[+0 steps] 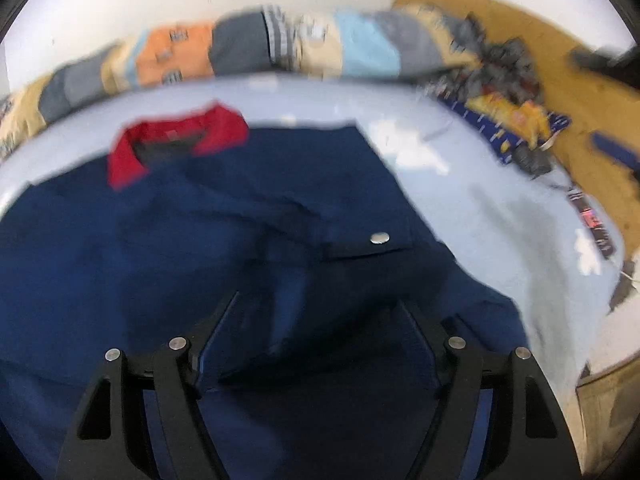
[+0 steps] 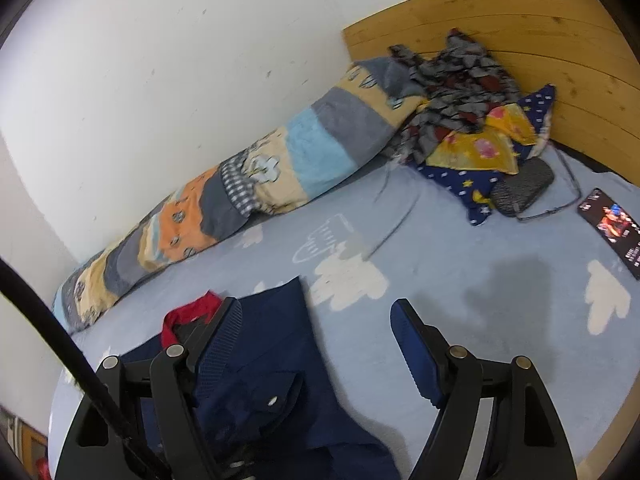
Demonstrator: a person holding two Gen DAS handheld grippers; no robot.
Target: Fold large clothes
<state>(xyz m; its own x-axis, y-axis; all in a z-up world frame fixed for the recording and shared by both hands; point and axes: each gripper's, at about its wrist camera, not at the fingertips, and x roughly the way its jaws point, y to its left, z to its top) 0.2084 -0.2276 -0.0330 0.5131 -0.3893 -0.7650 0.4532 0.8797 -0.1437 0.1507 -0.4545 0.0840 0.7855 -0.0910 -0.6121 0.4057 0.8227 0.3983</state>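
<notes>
On the bed, against the wall at far left, a long patchwork bolster point(image 2: 240, 184) lies out of the way, leaving the pale blue sheet point(image 2: 460, 248) free as your folding surface.

- Next across: the navy jacket point(image 1: 224, 240) with its red collar point(image 1: 176, 140) lies on the sheet, collar toward the wall, the pocket flap with a snap button point(image 1: 380, 237) facing up. It looks spread roughly flat but rumpled, so I judge the fold is at an early stage.
- Your left gripper point(image 1: 320, 312) hangs low over the jacket's body, pointing steeply down. Its jaws stand wide apart with only loose cloth beneath them; nothing is pinched. The view is smeared by motion, so whether the tips touch the cloth I cannot tell.
- Your right gripper point(image 2: 316, 312) sits over the jacket's right edge, one finger over the navy cloth near the collar, the other over bare sheet. Jaws wide, gripping nothing — placed, I judge, to straddle that edge for a pickup.
- Further right: a heap of patterned clothes point(image 2: 460, 92) and a starry blue cloth point(image 2: 468, 184) sit piled against the wooden headboard point(image 2: 540, 20), well clear. A phone point(image 2: 612, 228) lies near the right edge of the bed.
</notes>
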